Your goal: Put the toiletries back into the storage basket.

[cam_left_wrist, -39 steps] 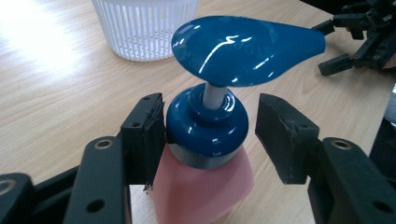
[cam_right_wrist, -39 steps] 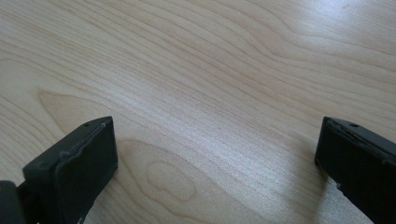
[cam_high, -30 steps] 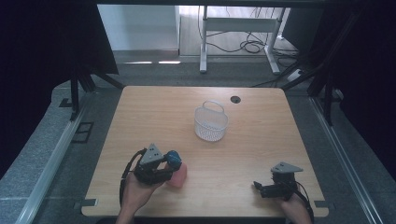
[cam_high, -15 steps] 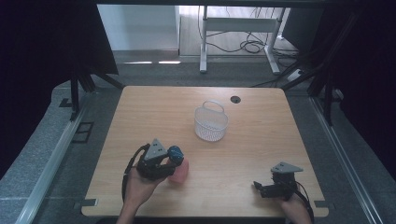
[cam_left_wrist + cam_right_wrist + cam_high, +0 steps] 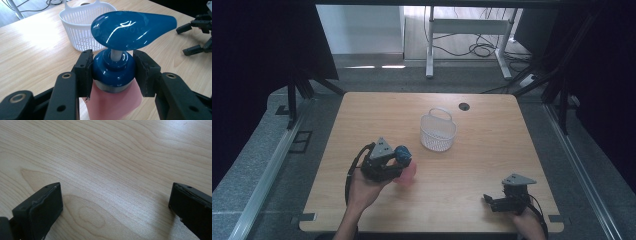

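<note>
A pink pump bottle [image 5: 113, 103] with a glossy blue pump head [image 5: 132, 30] is held at its blue collar by my left gripper [image 5: 112, 68], whose jaws press on both sides of the collar. In the high view the left gripper [image 5: 394, 165] holds the bottle [image 5: 406, 175] above the table's front left, short of the white basket [image 5: 438, 131]. The white slotted basket [image 5: 85, 27] with a handle stands just beyond the bottle. My right gripper [image 5: 115, 205] is open over bare wood; in the high view the right gripper [image 5: 493, 202] rests near the front right edge.
The wooden table [image 5: 492, 145] has a round cable hole [image 5: 463, 106] at the back. The right gripper [image 5: 197, 32] shows far off at the right of the left gripper view. A desk frame and cables [image 5: 472, 45] stand on the floor beyond the table.
My left gripper has carried the pump bottle forward and to the right, toward the basket. The right gripper has stayed put.
</note>
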